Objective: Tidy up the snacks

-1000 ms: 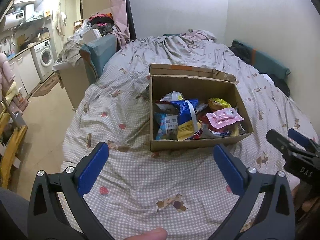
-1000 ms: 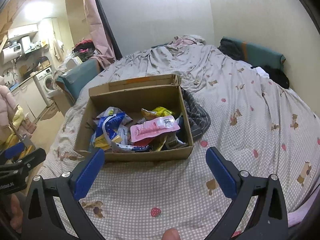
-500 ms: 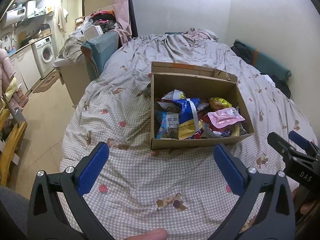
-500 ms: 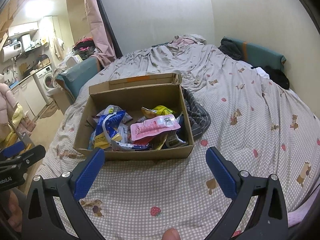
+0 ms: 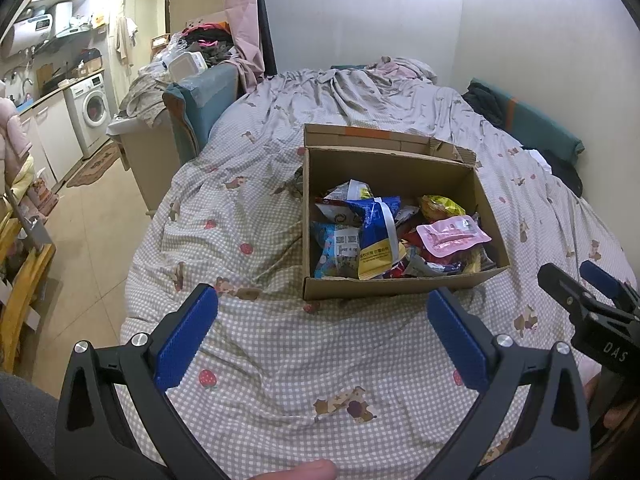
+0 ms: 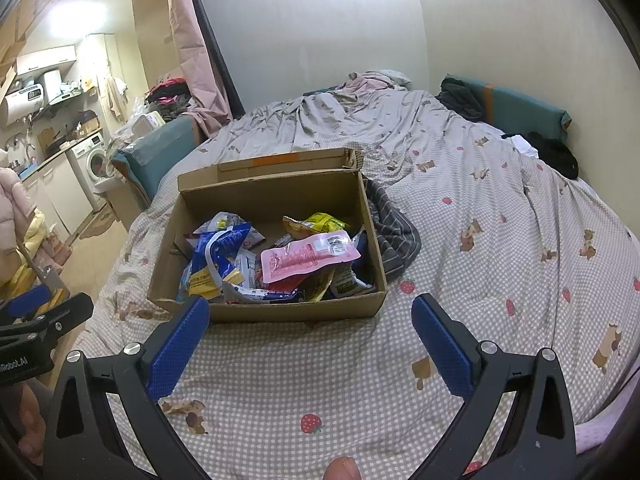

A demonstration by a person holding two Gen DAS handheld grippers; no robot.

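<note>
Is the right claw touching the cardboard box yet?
Apart. In the right wrist view the right claw stands open, short of the cardboard box, with checked bedsheet showing between them.

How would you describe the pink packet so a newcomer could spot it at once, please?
On the bed sits an open cardboard box of snack packets. The pink packet lies flat on top of the pile, toward its right side. It is the only pale pink one there.

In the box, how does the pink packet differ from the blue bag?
The pink packet is flat, pale and lies topmost toward the right side of the cardboard box. The blue bag is puffier, darker, with a white stripe and yellow base, toward the left. Both lie loose on the snack pile.
</note>
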